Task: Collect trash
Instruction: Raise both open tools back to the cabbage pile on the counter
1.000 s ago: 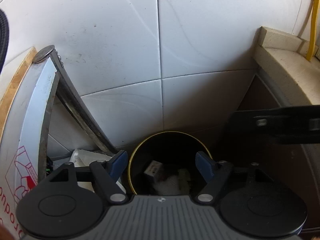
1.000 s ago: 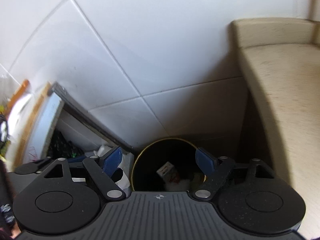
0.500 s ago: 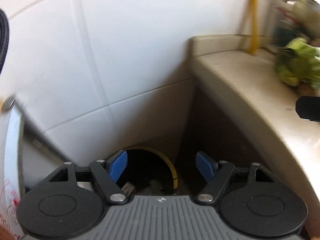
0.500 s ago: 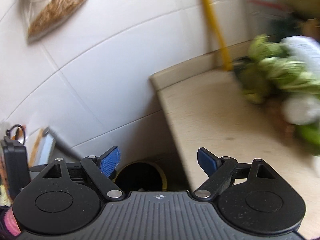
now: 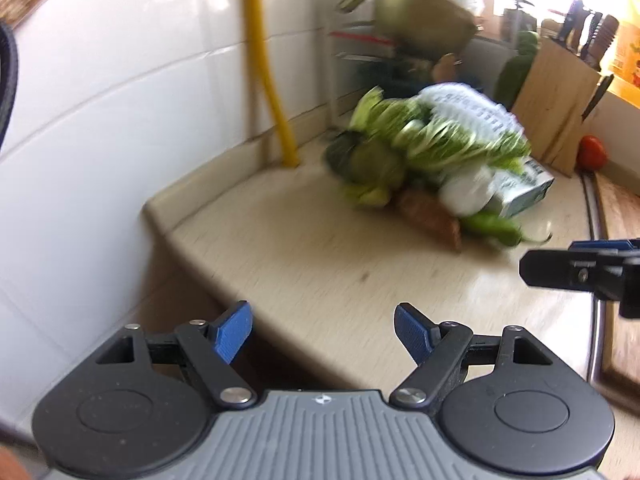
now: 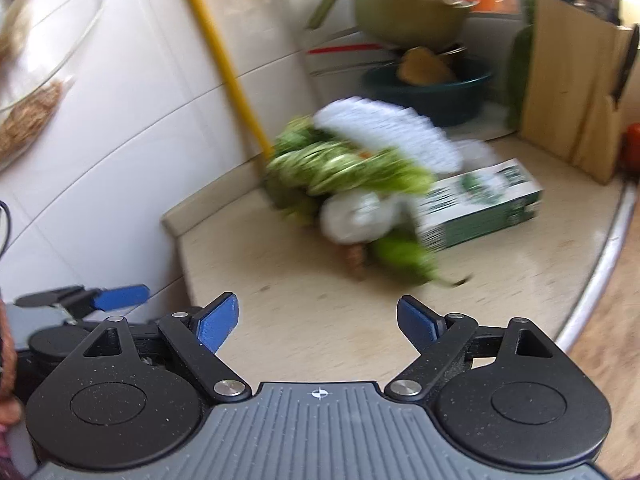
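While both views smear, the counter [image 6: 320,320] carries the trash pile [image 6: 360,184], probably greens and wrappers, mid-counter by the carton [image 6: 484,204]. Risk: grabbing food or tipping the knife block [image 6: 572,92]. Left gripper [image 5: 322,330] and right gripper [image 6: 318,322]: jaws wide, empty.

Vegetable pile [image 6: 348,172] on counter [image 6: 312,312], carton [image 6: 480,208] right.

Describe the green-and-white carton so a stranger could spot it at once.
Start at the beige countertop and find the pile of leafy greens by the yellow pipe. The carton lies flat at the pile's right: the only straight-edged box there.
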